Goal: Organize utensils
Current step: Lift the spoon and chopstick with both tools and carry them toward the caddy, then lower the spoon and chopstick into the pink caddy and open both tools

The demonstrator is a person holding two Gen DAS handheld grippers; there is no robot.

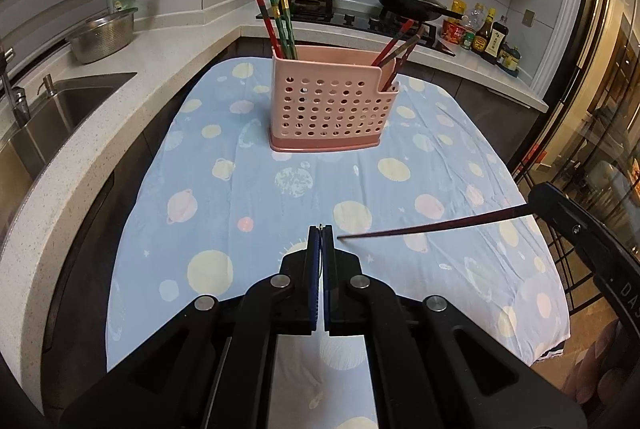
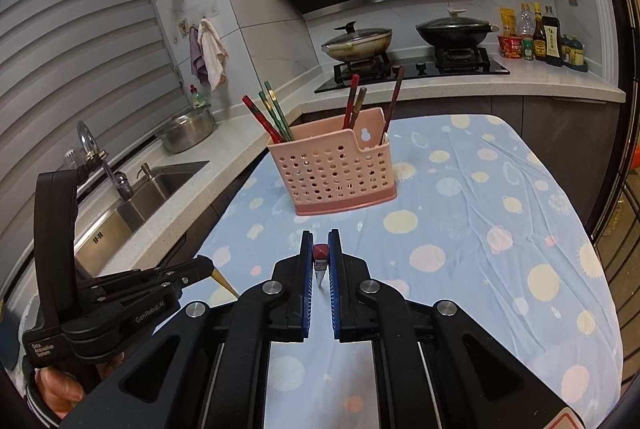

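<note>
A pink perforated holder (image 1: 328, 105) (image 2: 336, 169) stands on the blue planet-print tablecloth (image 1: 224, 189). Red and green chopsticks (image 1: 280, 25) lean in its left compartment and dark red ones (image 1: 394, 49) in its right. My left gripper (image 1: 320, 229) hovers above the near cloth with its jaws together. In the right wrist view a gold-tipped chopstick (image 2: 226, 283) sticks out from the left gripper (image 2: 206, 265). My right gripper (image 2: 320, 235) is shut on a dark red chopstick (image 2: 320, 251), seen end-on. In the left wrist view that chopstick (image 1: 432, 225) reaches leftward from the right gripper (image 1: 536, 205).
A counter with a sink (image 1: 60, 109) and a steel colander (image 1: 102, 35) runs along the left. Behind the table are a stove with two lidded pans (image 2: 358, 43) and sauce bottles (image 2: 544, 37). A hand (image 2: 56, 389) holds the left gripper's handle.
</note>
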